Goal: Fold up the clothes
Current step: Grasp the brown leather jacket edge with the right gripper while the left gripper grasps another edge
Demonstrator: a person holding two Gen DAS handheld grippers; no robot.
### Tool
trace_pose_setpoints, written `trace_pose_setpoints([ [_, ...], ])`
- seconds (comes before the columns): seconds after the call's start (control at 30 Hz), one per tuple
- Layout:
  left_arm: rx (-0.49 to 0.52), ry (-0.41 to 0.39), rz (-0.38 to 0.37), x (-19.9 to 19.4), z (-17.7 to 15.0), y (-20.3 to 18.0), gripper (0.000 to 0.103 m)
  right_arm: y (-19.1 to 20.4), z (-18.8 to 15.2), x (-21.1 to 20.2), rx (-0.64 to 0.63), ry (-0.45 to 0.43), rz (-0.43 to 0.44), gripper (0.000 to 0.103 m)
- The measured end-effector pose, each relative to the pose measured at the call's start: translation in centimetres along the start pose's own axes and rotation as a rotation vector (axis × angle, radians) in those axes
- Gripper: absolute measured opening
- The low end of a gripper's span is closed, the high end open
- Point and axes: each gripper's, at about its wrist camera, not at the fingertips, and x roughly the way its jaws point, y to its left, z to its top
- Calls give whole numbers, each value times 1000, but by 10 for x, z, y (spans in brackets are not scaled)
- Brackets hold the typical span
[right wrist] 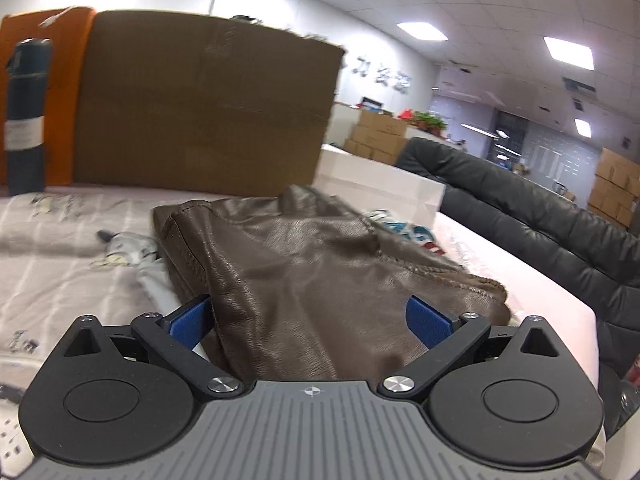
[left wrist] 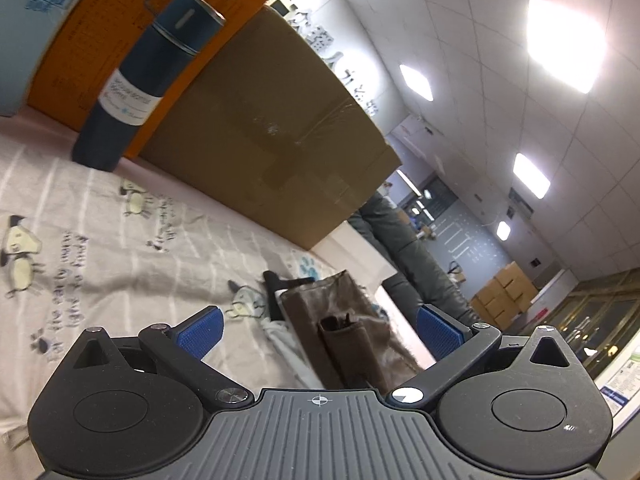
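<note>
A brown leather-look garment (right wrist: 304,256) lies folded on a bed sheet printed with cartoon dogs (right wrist: 52,248). In the left wrist view the garment (left wrist: 340,320) lies just ahead of my left gripper (left wrist: 320,334), which is open with blue pads spread wide and nothing between them. My right gripper (right wrist: 310,322) is open too, its blue pads on either side of the garment's near edge, not closed on it. A light printed cloth (right wrist: 132,252) pokes out from under the garment's left side.
A dark blue flask (left wrist: 136,80) stands on the sheet at the back left, before an orange box (left wrist: 100,40) and a large cardboard box (left wrist: 272,128). A dark grey sofa (right wrist: 540,216) runs along the right of the bed. Stacked cartons (right wrist: 616,188) stand further off.
</note>
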Motion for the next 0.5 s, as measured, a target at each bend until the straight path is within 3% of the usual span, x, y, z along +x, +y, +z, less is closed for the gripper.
trace_pose_setpoints([
  [0.2, -59, 43, -38, 28, 6, 7, 103, -26, 2, 4, 183, 10, 28, 100],
  [0.33, -143, 102, -104, 61, 4, 12, 103, -10, 9, 25, 144, 49, 59, 97],
  [0.37, -166, 117, -118, 70, 3, 13, 103, -3, 10, 32, 116, 63, 65, 92],
  [0.43, -211, 140, -146, 88, 0, 15, 103, 3, 11, 42, 88, 71, 72, 69],
  [0.47, -231, 145, -163, 96, -2, 17, 103, -1, 11, 42, 126, 63, 87, 41],
  [0.5, -252, 150, -180, 103, -4, 18, 103, -7, 11, 42, 179, 55, 106, 19],
])
